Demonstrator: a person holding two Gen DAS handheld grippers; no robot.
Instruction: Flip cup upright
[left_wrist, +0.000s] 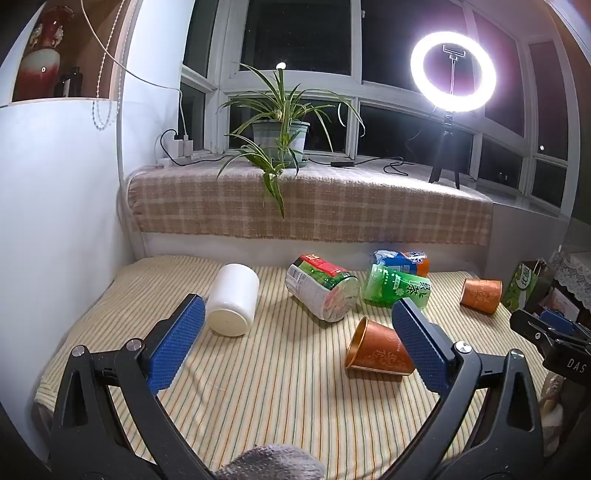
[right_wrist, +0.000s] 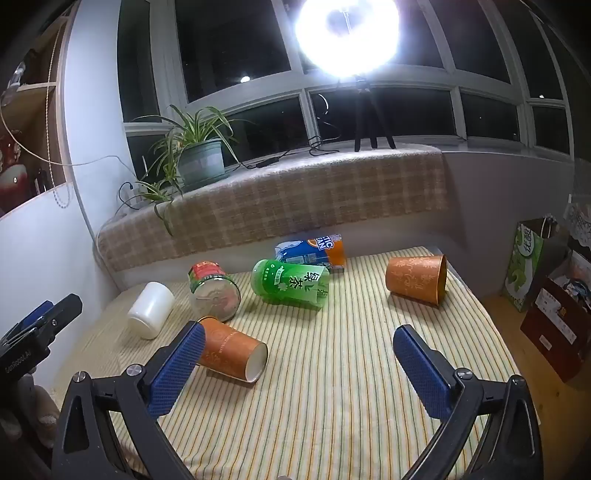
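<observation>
Several cups lie on their sides on the striped cloth. A white cup lies at the left. An orange cup lies nearest, beside my left gripper's right finger. A second orange cup lies at the far right. A red-green cup, a green cup and a blue cup lie behind. My left gripper is open and empty. My right gripper is open and empty; it shows at the left wrist view's right edge.
A plaid-covered window ledge runs behind the table, bearing a potted plant and a ring light on a tripod. A white wall stands at the left. A green bag and boxes stand right of the table.
</observation>
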